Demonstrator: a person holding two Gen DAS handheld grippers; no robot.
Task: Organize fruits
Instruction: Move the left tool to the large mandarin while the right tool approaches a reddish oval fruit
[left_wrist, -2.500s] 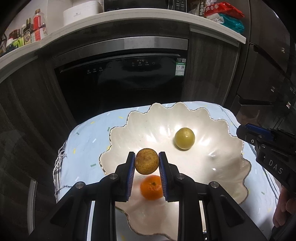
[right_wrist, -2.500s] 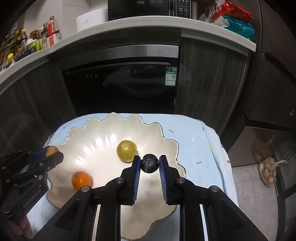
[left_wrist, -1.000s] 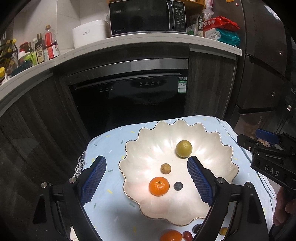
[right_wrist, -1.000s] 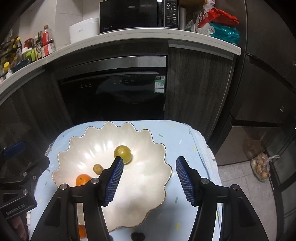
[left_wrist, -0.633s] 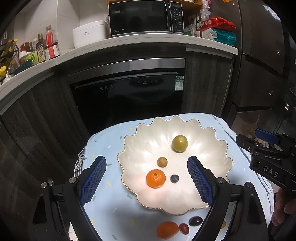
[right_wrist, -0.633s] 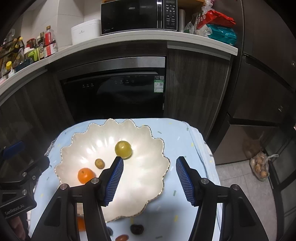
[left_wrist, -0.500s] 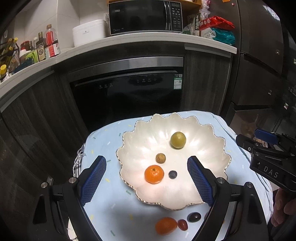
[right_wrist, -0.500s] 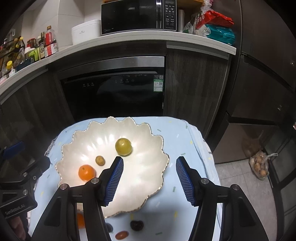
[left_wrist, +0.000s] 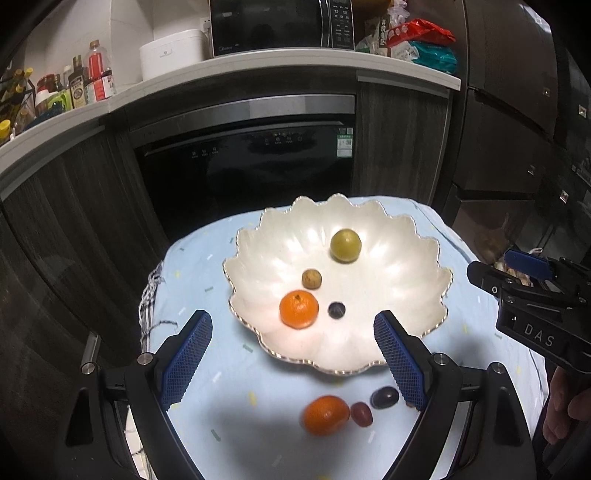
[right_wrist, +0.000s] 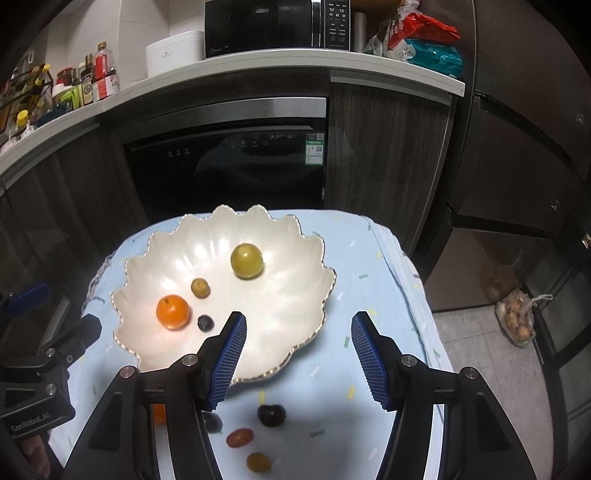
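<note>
Between picks: both grippers empty, jaws spread.
4 fruits in scalloped bowl (left_wrist: 424, 284); next, drop left gripper (left_wrist: 291, 354) onto loose mandarin (left_wrist: 325, 414), close gently.

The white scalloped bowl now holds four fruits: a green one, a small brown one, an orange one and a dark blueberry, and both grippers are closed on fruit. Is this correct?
Not quite. The bowl does hold the green fruit, brown fruit, orange and blueberry, but the left gripper and right gripper are open and hold nothing; each wrist view shows its fingers spread apart.
</note>
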